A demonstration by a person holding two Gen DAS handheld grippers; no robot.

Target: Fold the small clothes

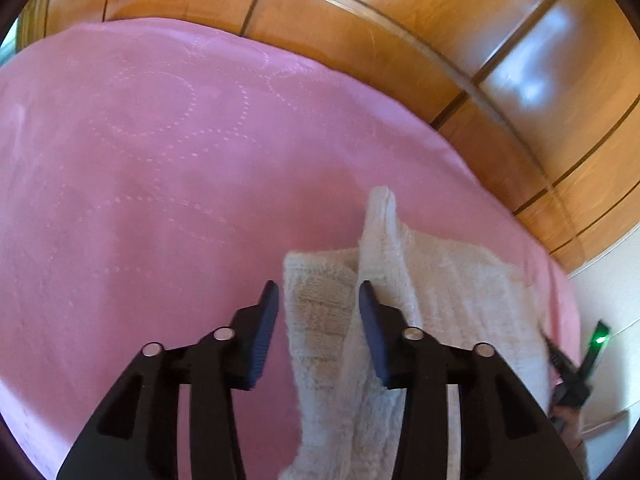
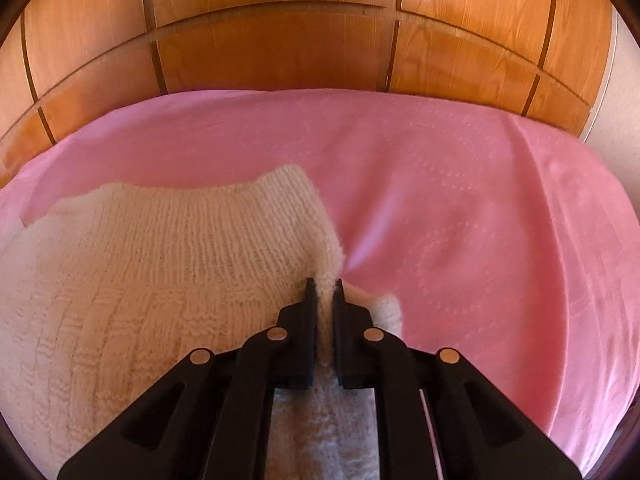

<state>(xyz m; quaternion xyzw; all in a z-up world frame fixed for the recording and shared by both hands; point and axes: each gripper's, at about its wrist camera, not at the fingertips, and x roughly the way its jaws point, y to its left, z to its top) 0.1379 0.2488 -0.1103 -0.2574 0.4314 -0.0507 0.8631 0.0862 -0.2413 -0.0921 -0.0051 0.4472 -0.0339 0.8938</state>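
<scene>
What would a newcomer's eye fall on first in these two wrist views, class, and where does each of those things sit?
First, the cream knitted sweater lying on the pink bedspread, with a glossy wooden headboard behind. Next, the right gripper at bottom centre of its view, shut on a pinched-up ridge of the knit. In the left wrist view, the left gripper stands open over the sweater's edge, one raised flap of knit just beyond it.

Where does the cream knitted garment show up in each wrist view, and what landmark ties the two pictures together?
Left wrist view: cream knitted garment lies lower right of centre, reaching the bottom edge.
Right wrist view: the garment fills the lower left, one fold pinched in the right gripper.
Shared landmark: the wooden headboard behind the pink bedspread.
</scene>
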